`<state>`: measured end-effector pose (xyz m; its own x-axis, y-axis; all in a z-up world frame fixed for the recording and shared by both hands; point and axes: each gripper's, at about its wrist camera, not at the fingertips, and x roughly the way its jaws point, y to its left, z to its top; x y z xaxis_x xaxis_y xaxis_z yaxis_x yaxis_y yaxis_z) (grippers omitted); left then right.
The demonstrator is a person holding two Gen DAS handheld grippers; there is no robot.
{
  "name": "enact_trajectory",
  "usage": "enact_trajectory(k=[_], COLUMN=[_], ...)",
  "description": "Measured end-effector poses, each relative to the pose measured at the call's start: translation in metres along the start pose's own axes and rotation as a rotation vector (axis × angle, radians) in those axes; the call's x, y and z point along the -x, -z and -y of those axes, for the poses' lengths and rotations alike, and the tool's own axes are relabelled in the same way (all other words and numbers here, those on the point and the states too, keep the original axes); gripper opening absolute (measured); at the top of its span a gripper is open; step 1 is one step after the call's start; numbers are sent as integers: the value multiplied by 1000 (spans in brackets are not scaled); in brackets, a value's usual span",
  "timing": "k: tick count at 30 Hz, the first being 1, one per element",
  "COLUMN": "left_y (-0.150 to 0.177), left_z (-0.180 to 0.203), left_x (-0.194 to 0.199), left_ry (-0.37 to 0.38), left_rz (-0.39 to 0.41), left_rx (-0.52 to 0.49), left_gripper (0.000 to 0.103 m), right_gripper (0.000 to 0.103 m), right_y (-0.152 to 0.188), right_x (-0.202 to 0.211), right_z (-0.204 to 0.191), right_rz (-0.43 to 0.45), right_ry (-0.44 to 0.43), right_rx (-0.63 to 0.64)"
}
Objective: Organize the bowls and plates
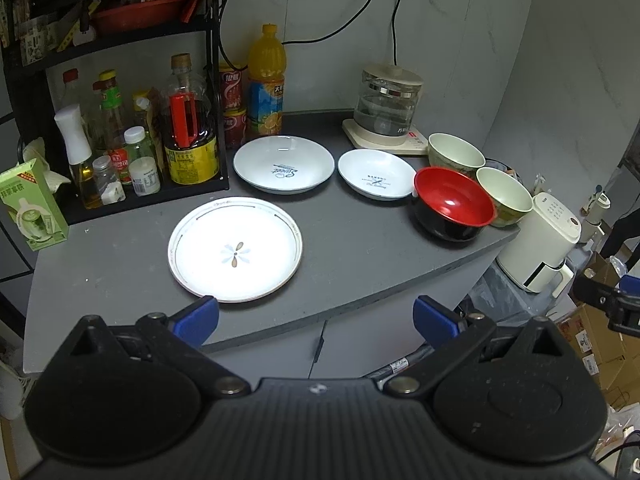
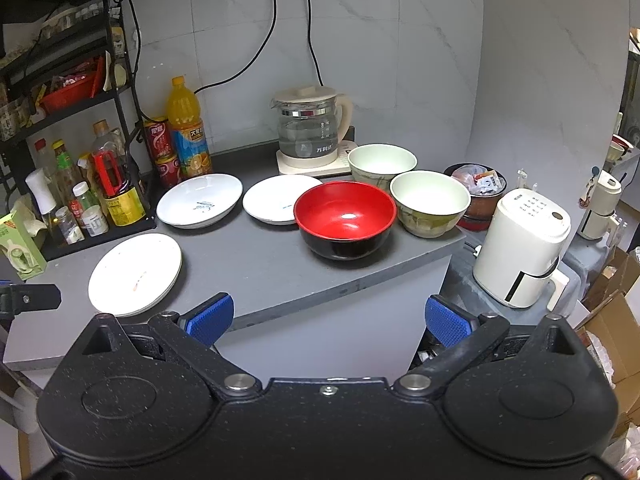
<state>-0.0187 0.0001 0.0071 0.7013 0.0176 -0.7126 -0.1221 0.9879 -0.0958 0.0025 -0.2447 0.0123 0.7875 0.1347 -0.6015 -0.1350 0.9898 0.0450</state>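
On the grey counter (image 1: 352,248) lie three white plates: a flower-patterned plate (image 1: 235,249) (image 2: 135,274) nearest, a deep plate (image 1: 284,164) (image 2: 199,200) behind it, and a smaller plate (image 1: 377,174) (image 2: 276,199) to its right. A red-and-black bowl (image 1: 453,202) (image 2: 345,218) and two pale green bowls (image 1: 456,150) (image 1: 505,196) (image 2: 382,162) (image 2: 430,202) stand at the right. My left gripper (image 1: 316,318) is open and empty, held before the counter's front edge. My right gripper (image 2: 329,318) is open and empty, also short of the edge.
A black rack (image 1: 120,128) with bottles and jars fills the counter's left. A juice bottle (image 1: 266,80), red cans (image 1: 232,88) and a glass kettle (image 1: 387,100) stand at the back. A white appliance (image 2: 520,248) sits lower, right of the counter. A green carton (image 1: 32,204) stands at the left.
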Motion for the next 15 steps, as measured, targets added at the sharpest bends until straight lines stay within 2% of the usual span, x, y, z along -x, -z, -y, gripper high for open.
enact_trajectory(k=[15], left_y=[2], left_z=[4], left_x=[0], left_ry=[7], left_rz=[-8], left_rx=[2], left_gripper=[102], right_gripper=[103], right_y=[2], right_x=[3], right_z=[1], right_rz=[-2], right_ry=[-27], right_rx=[1])
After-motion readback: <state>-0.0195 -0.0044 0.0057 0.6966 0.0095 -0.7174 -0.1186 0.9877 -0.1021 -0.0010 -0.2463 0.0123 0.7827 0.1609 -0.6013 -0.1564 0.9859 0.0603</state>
